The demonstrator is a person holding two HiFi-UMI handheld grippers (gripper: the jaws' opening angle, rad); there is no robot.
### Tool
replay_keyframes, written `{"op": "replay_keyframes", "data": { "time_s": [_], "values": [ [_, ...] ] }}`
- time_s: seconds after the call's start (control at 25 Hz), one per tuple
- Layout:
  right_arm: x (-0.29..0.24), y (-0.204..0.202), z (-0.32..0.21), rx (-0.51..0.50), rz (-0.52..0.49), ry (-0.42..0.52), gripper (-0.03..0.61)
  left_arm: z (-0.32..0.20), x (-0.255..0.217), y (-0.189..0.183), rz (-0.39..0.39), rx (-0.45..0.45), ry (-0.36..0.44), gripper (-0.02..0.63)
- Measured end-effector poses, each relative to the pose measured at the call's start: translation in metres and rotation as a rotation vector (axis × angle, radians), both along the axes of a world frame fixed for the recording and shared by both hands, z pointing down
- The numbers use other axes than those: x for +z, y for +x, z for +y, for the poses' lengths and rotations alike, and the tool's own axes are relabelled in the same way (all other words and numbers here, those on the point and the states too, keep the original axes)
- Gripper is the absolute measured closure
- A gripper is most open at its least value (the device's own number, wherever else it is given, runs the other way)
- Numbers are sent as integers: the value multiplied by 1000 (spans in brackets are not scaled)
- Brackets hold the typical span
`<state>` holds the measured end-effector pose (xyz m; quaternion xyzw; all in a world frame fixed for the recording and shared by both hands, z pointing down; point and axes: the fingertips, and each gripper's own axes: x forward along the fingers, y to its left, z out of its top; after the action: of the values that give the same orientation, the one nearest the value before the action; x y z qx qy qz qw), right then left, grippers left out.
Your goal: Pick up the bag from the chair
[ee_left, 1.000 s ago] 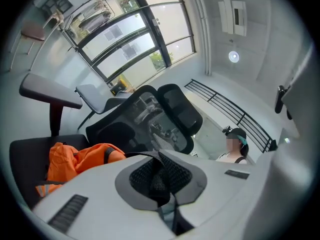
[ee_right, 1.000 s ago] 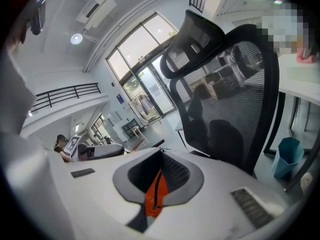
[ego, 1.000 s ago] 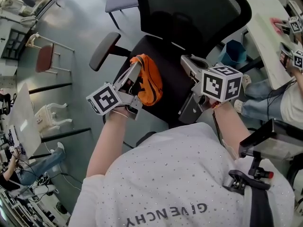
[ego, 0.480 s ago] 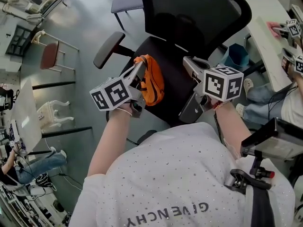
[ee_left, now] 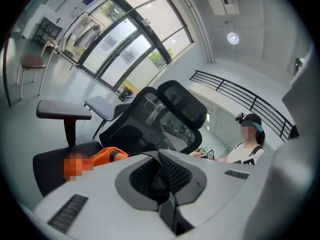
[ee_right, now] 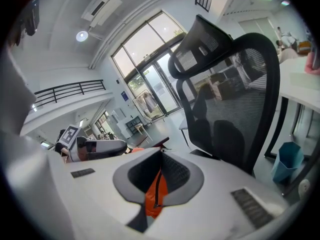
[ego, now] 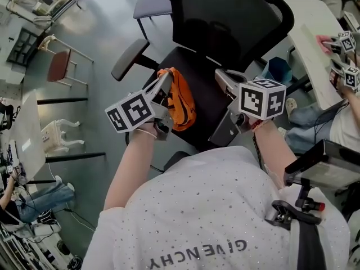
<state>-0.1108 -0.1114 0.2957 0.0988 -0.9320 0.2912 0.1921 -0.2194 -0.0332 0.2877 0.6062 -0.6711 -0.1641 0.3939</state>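
At the chair's front edge, a person in a white shirt (ego: pixel 214 218) bends over the seat with a gripper in each hand. The left gripper (ego: pixel 166 79) is clenched. Its tips are at the top edge of the orange bag (ego: pixel 181 97), and a dark strap of the bag runs into the jaws. The right gripper (ego: pixel 220 75) is closed on nothing, tips over bare seat, just apart from the bag's right side. The bag's orange cloth and zip show through the slot behind its tips. The bag lies on the seat of the black chair (ego: pixel 225 21), between the two grippers and against the left one. An armrest (ego: pixel 126 59) lies beyond the left gripper. A blue bin (ego: pixel 278 63) stands on the floor past the chair's right side.
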Motion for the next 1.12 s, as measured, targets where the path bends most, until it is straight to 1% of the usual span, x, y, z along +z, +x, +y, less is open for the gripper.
{"op": "replay_keyframes", "data": {
  "time_s": [0.12, 0.24, 0.36, 0.44, 0.56, 0.64, 0.76, 0.84, 0.96, 1.12],
  "values": [
    [-9, -4, 19, 0, 6, 24, 574, 13, -3, -11, 33, 1, 40, 611],
    [-9, 8, 21, 15, 13, 26, 574, 12, 11, -14, 41, -1, 67, 611],
    [-6, 26, 16, 30, 23, 30, 574, 4, 22, -5, 45, 2, 72, 611],
    [-4, 35, 20, 36, 30, 30, 574, -1, 18, 5, 34, 26, 78, 611],
    [-1, 45, 37, 34, 39, 36, 574, -2, 4, 21, 22, 72, 105, 611],
    [-1, 50, 45, 23, 35, 54, 574, -1, -7, 32, 18, 90, 146, 611],
    [-1, 62, 43, 12, 10, 76, 574, -2, -23, 50, 16, 105, 206, 611],
    [-2, 68, 41, 13, -11, 76, 574, -1, -35, 57, 31, 103, 239, 611],
    [-13, 68, 57, 8, -35, 94, 574, 19, -59, 61, 31, 124, 302, 611],
    [-32, 66, 99, -16, -97, 106, 574, 62, -91, 66, -25, 168, 372, 611]
  ]
}}
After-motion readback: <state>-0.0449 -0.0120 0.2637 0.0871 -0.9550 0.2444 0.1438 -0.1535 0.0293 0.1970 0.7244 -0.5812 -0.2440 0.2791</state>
